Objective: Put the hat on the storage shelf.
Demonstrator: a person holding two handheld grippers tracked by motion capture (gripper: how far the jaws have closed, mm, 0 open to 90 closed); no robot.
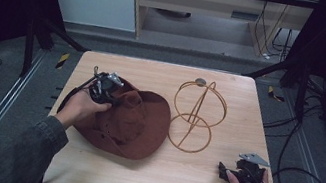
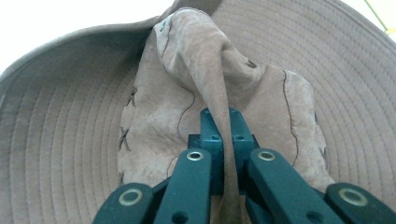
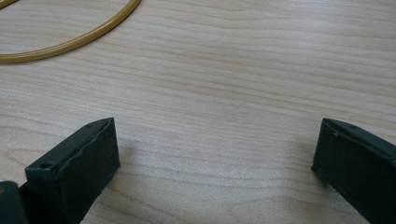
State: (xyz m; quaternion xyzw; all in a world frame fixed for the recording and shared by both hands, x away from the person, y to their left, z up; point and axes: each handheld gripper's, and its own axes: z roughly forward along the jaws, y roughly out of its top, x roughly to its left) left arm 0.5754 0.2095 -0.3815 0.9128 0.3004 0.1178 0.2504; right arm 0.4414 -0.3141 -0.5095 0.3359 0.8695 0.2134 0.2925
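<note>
A fold of the brown hat [image 2: 205, 60], lying left of the wire stand [image 1: 196, 115], is pinched by the left gripper [image 2: 223, 135], the right gripper [image 3: 215, 163] is held wide over the table [image 3: 243, 79], and that thin pinch could be lost if lifted quickly.

Two grippers, one clamped, one idle.
The left gripper [image 2: 223, 122] pinches tight (jaws together); the right gripper [image 3: 215, 158] rests with jaws wide.
</note>
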